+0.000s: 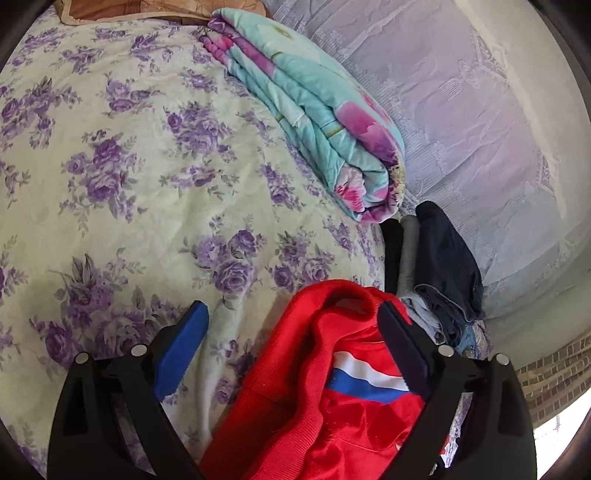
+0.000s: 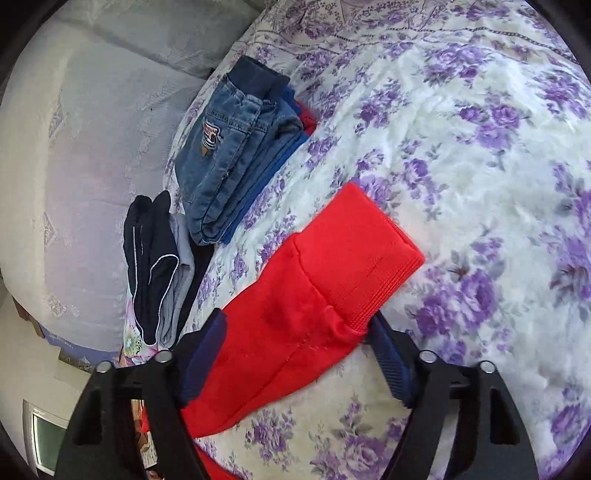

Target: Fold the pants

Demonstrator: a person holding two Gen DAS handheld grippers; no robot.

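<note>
Red pants (image 2: 314,295) lie closest, spread on the floral bedsheet (image 2: 461,166) and running between the jaws of both tongs. Seen from the right wrist, the right gripper (image 2: 295,354) has its blue pads standing on either side of a red leg with a ribbed cuff; the left pad overlaps the cloth's edge and the right pad sits beside the cuff, yet whether either presses on the fabric cannot be told. Seen from the left wrist, the left gripper (image 1: 291,343) is spread wide: its left pad (image 1: 181,350) stands clear over the sheet, apart from the cloth, while the other finger lies against the bunched red pants (image 1: 332,387), which show a white and blue stripe.

Just beyond, at the bed's edge, a small stack of dark navy and grey folded clothes (image 2: 159,266) lies beside the red leg. Farther on sits a folded pile topped by denim jeans (image 2: 229,147) with a navy waistband, blue and red garments under it. In the left wrist view a folded turquoise and pink quilt (image 1: 314,122) lies beyond the dark stack (image 1: 436,266), along a pale lace covering (image 1: 480,129). A brown pillow (image 1: 147,9) shows at the far top.
</note>
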